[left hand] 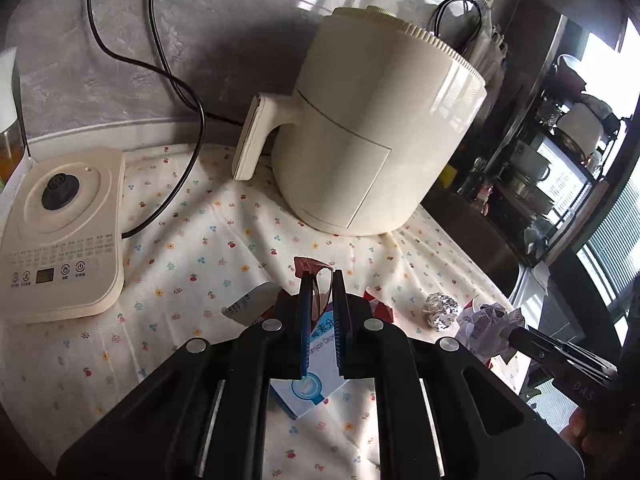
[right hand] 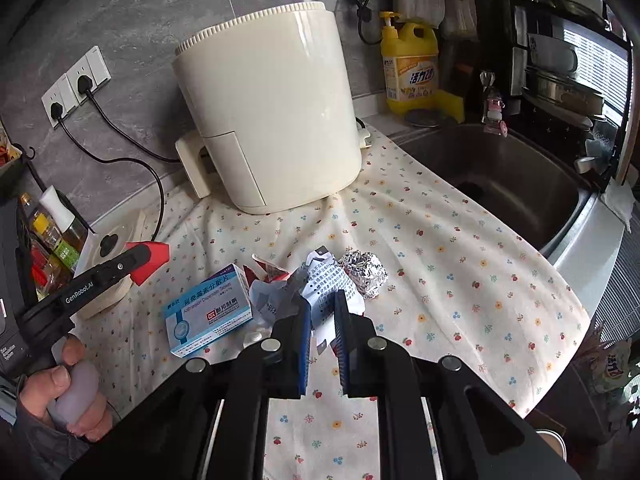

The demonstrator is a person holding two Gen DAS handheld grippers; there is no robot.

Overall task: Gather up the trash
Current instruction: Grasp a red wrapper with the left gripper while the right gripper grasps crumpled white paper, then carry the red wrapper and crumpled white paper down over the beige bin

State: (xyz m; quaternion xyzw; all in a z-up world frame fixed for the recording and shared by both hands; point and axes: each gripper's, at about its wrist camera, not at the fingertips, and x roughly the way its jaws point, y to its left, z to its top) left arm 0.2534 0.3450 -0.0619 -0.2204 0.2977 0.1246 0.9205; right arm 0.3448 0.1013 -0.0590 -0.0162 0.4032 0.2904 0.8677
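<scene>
Your left gripper [left hand: 320,276] pinches a red wrapper [left hand: 310,266]; your right gripper [right hand: 322,300] pinches crumpled printed paper [right hand: 326,292] mid-cloth [right hand: 460,280], beside the foil ball [right hand: 366,274].

left gripper [left hand: 320,276]: jaws nearly shut, pinching a red scrap at the tips, pointing down-forward | right gripper [right hand: 323,300]: jaws nearly shut, clamped on crumpled printed paper, angled downward | left hand [right hand: 68,388]: fingers wrapped round the pale handle
</scene>
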